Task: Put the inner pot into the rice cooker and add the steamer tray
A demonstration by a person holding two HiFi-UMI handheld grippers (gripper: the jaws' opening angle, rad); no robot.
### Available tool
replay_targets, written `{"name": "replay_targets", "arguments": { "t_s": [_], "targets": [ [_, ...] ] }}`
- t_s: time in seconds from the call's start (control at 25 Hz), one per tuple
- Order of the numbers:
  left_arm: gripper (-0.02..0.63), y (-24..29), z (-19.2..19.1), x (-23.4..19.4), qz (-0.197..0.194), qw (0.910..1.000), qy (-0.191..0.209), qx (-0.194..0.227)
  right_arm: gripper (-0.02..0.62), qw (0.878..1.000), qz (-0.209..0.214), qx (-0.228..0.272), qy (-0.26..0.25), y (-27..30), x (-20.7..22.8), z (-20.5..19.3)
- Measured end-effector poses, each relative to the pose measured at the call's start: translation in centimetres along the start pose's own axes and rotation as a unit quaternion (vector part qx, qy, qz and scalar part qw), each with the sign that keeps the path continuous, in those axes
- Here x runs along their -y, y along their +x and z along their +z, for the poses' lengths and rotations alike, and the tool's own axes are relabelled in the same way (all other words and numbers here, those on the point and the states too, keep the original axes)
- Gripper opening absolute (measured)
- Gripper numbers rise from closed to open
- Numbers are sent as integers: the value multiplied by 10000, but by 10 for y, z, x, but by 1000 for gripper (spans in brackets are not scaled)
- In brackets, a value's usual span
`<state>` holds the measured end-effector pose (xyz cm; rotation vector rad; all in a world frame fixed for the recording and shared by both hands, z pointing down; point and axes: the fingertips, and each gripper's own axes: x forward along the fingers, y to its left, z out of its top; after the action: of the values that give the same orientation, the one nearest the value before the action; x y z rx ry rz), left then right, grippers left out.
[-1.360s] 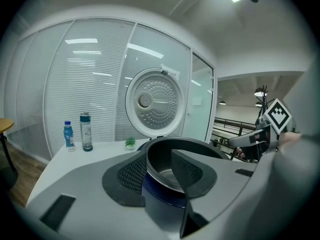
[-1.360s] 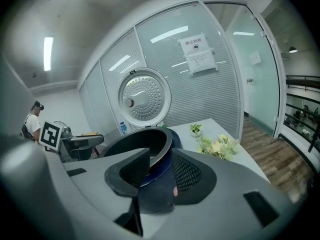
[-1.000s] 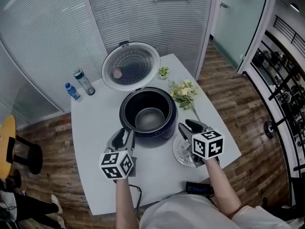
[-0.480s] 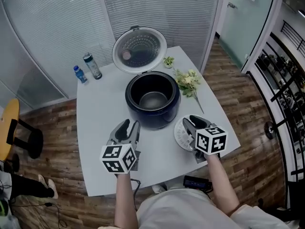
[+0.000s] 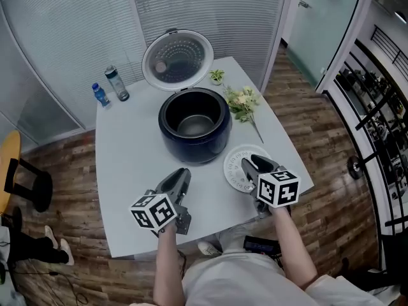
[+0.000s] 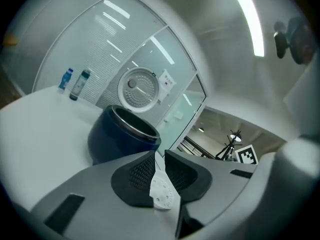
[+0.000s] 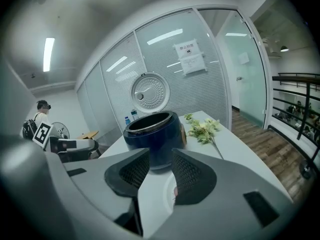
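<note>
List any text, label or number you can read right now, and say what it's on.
Nothing in these views is legible.
White paper notice on the glass wall: printed lines, too blurred to read.
Small blue bottle and taller clear bottle: labels too small to read.
Dark blue round rice cooker: no print can be made out.

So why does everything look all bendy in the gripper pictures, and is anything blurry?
Left gripper view: the wide lens bends the glass wall and tilts the rice cooker; the ceiling light glares white. Right gripper view: same bulge, dark corners, cooker sharp. Head view: even light, sharp, only faint shadows on the table.
</note>
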<state>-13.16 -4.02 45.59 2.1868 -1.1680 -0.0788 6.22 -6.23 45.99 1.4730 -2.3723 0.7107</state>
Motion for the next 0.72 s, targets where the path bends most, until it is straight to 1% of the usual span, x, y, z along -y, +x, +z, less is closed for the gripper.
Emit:
{"name": "replay_targets", "arguments": {
  "t_s": [0.04, 0.08, 0.16, 0.32, 0.44, 0.6, 0.72],
  "targets": [
    [66, 3, -7, 3, -83, 9999, -88, -10, 135, 10000, -31, 6, 41, -4, 3, -4],
    [66, 8, -14, 6, -126, 9999, -93, -56, 135, 10000, -63, 6, 74, -8, 6, -8],
    [67, 18, -28, 13, -149, 9997, 0, -195, 136, 9998, -126, -6, 129, -14, 14, -15],
    [113, 40, -47, 19, -137, 9987, 169, -463, 138, 9995, -203, -68, 237, -17, 34, -26],
    [132, 55, -52, 16, 1, 9982, 220, -561, 144, 9991, -243, -202, 291, -11, 52, -31],
    [133, 75, -58, 10, 244, 9971, 235, -675, 150, 9980, -265, -460, 350, -4, 76, -42],
    [133, 89, -72, 3, 479, 9940, 371, -909, 153, 9961, -319, -669, 470, 0, 96, -58]
  ]
}}
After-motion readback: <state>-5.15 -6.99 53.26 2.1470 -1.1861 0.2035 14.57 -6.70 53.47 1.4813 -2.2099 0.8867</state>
